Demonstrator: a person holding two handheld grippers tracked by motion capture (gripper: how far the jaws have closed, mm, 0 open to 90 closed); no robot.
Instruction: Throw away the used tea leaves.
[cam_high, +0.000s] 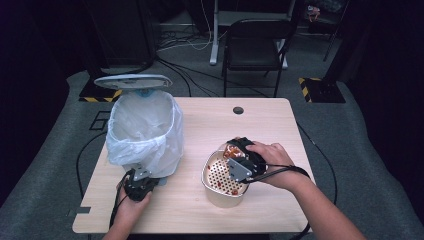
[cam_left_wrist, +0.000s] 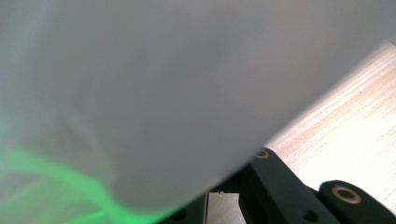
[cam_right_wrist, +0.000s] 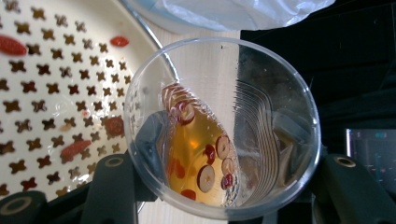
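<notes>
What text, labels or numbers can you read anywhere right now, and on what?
None can be read.
The dark screen at the right edge of the right gripper view shows faint marks, too blurred to read.
The clear cup, strainer basket and white bin bag bear no print that I can see.

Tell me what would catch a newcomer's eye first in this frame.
Probably the clear plastic cup clamped in the right tool, tipped over a perforated strainer bowl near the table's right front; amber liquid with red fruit slices sits inside. Next, the bin lined with a white bag at the table's left, the left tool at its base.
</notes>
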